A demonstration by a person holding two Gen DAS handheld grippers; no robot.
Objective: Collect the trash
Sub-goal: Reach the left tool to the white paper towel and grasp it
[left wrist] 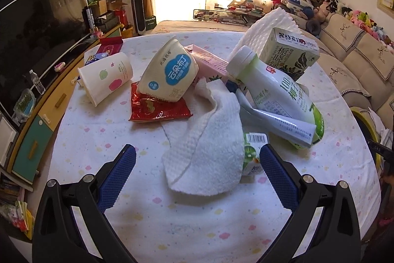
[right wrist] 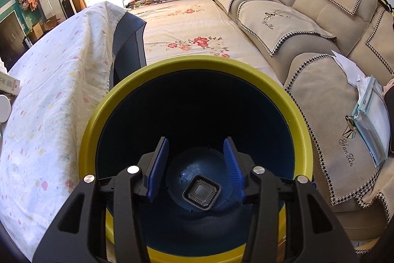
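R gripper (right wrist: 197,159) open over bin (right wrist: 118,100), black tray (right wrist: 202,192) at 6. L gripper (left wrist: 197,159) open, napkin (left wrist: 211,139) at 12.

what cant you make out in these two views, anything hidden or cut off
- Left wrist view: the green carton lies mostly under the paper towel; its full label is hidden.
- Left wrist view: the pink box is largely covered by the yogurt cup.
- Right wrist view: the bin has dark inner walls; only a black tray shows at the bottom.
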